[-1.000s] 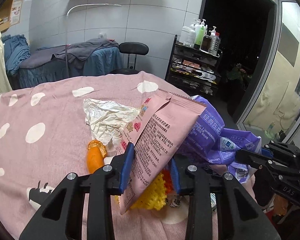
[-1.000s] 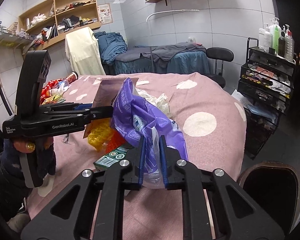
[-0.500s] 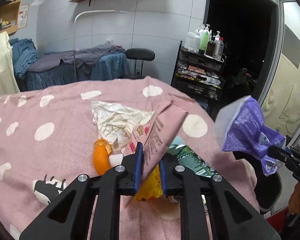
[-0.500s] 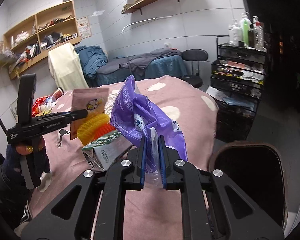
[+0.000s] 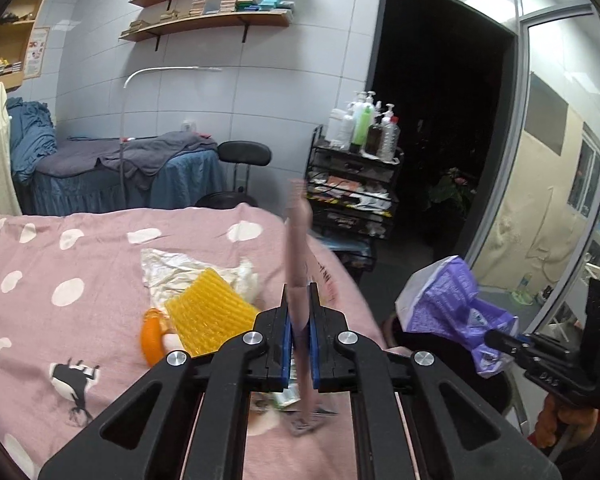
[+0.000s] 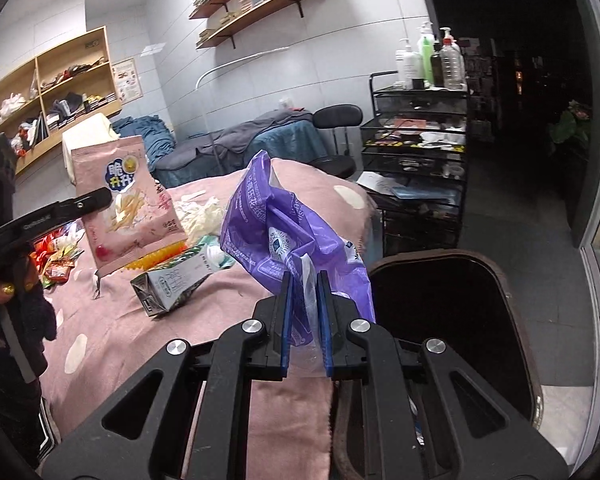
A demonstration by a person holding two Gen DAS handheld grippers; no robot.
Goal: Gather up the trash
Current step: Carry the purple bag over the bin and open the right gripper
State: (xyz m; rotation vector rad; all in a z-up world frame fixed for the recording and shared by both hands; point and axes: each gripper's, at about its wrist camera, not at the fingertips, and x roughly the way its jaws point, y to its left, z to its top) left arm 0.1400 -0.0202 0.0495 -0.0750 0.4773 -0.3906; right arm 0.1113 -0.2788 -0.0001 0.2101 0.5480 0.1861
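Pink wrapper (image 5: pixel 298 248) stands edge-on in the centre of the left wrist view, clamped between the jaws of the left gripper (image 5: pixel 299 344), which have just closed on it. Behind, left of centre, on the pink spotted cloth (image 5: pixel 40 264) lie a yellow mesh (image 5: pixel 208 312), an orange peel (image 5: pixel 151 336) and crumpled white paper (image 5: pixel 172 268). At lower right the right gripper (image 5: pixel 496 340) holds a purple bag (image 5: pixel 448 300) out past the table edge

In the right wrist view that purple bag (image 6: pixel 296 232) fills the centre, its clear tail pinched tight between the jaws of the right gripper (image 6: pixel 305 312). A dark bin (image 6: pixel 452 320) gapes at lower right, just beside the gripper. At upper left the left gripper (image 6: pixel 100 198) carries the pink wrapper (image 6: pixel 128 200) in the air over the cloth (image 6: pixel 112 340). A green carton (image 6: pixel 176 276) lies left of centre, red packets (image 6: pixel 54 256) at the far left edge

Judging by this, two pieces are lifted but neither is in the bin yet. The purple bag is nearest and likely drops first, then the wrapper. The carton, mesh, peel, paper and red packets all remain to be gathered, so the task is at an early stage
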